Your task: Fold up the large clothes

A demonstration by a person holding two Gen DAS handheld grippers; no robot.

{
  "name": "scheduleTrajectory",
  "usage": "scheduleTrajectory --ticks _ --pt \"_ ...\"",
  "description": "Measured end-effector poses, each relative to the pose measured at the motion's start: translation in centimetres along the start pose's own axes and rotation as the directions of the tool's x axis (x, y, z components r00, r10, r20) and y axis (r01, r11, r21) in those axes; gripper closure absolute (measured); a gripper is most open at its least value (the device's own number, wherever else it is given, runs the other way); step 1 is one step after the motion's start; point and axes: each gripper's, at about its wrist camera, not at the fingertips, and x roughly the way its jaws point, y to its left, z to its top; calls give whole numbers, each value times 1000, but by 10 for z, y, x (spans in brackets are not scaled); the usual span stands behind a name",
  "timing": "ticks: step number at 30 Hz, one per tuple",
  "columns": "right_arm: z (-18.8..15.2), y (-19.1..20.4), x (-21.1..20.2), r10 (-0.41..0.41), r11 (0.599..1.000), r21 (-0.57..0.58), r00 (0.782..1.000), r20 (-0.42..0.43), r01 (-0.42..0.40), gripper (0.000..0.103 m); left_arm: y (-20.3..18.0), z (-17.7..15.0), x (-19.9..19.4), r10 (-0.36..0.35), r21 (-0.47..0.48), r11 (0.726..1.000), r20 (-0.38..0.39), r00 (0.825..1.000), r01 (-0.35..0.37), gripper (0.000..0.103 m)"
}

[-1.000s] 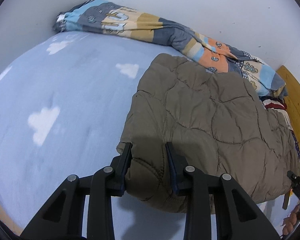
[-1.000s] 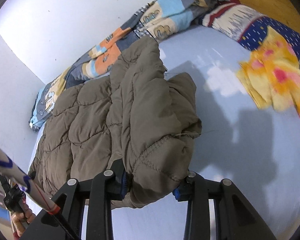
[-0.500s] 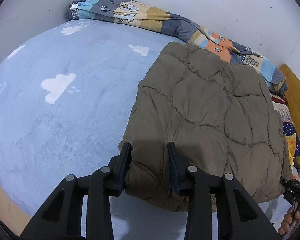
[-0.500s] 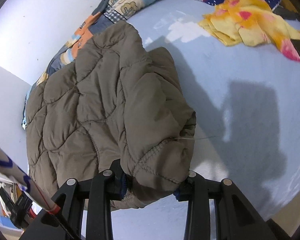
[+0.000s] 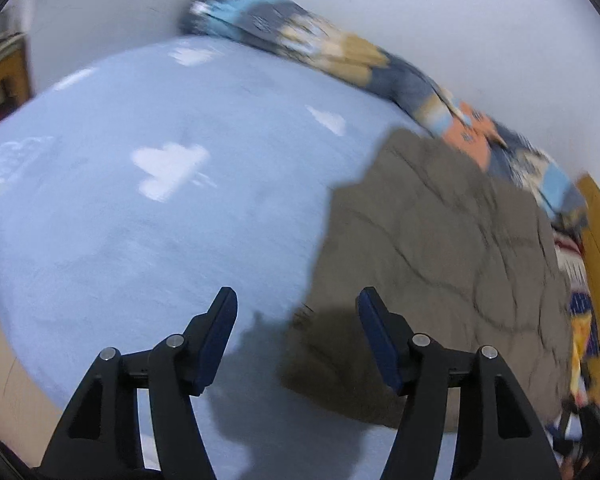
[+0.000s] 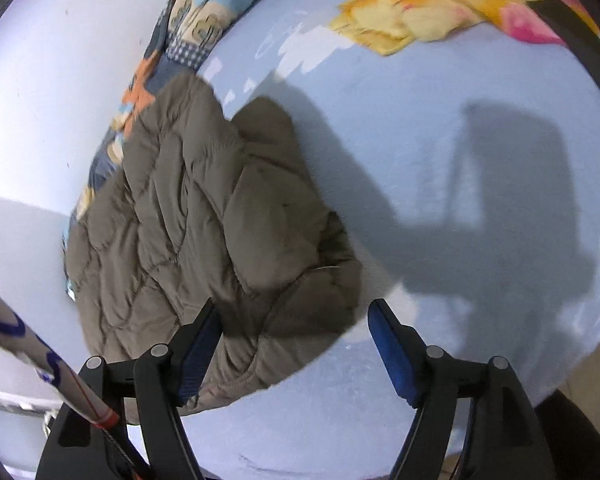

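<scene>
Left gripper (image 5: 294, 312) wide, empty. Right gripper (image 6: 294, 322) wide, empty. Folded quilted brown jacket (image 6: 204, 236) on cloud-print bedsheet (image 5: 140, 220). Patchwork blanket (image 5: 360, 64) at 12 o'clock; yellow floral cloth (image 6: 432, 4) at 1 o'clock.

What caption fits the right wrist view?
Right gripper, jaws open, above folded brown jacket on blue bed.

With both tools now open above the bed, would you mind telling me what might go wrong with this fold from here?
1. The puffy olive-brown quilted jacket lies folded with nothing holding it; the left tool and right tool are both open, so the padded layers may spring apart.
2. Its near edge bulges unevenly by the right tool, so the next fold could come out lopsided.
3. The yellow floral cloth and the striped patterned blanket lie nearby on the light blue cloud-print sheet and could snag a further fold.
</scene>
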Motion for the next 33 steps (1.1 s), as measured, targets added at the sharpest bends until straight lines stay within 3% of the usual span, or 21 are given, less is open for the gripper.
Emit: scheduleTrajectory --ticks 4,9,12,15,18,21,25,29,33 --pt "0 -1 -29 -74 997 -6 991 113 75 25 4 9 -18 51 -17 999 98 994 -50 41" --pt "-3 45 -34 -103 975 -175 974 200 139 31 -54 -1 -21 8 165 986 159 987 -34 41" --pt "-20 89 -19 -105 926 -332 968 230 180 43 -109 -21 -17 -59 337 941 166 984 -1 41" --pt "-27 112 4 -150 877 -420 962 229 236 49 -141 -41 0 -58 461 887 128 990 -7 40" --pt "-19 90 21 -199 891 -379 966 168 249 62 -142 -48 32 8 461 887 39 999 -25 40" --pt "-9 68 35 -199 926 -313 977 79 213 64 -135 -52 59 71 448 893 -38 997 -46 40" --pt "-3 57 46 -197 946 -260 980 18 195 64 -139 -57 61 109 483 872 -21 994 -85 39" --pt "-6 73 32 -213 929 -292 974 72 225 63 -142 -52 40 49 445 894 2 999 -45 39" --pt "-8 108 20 -158 906 -372 976 148 203 62 -173 -45 16 -30 488 873 74 997 -10 39"
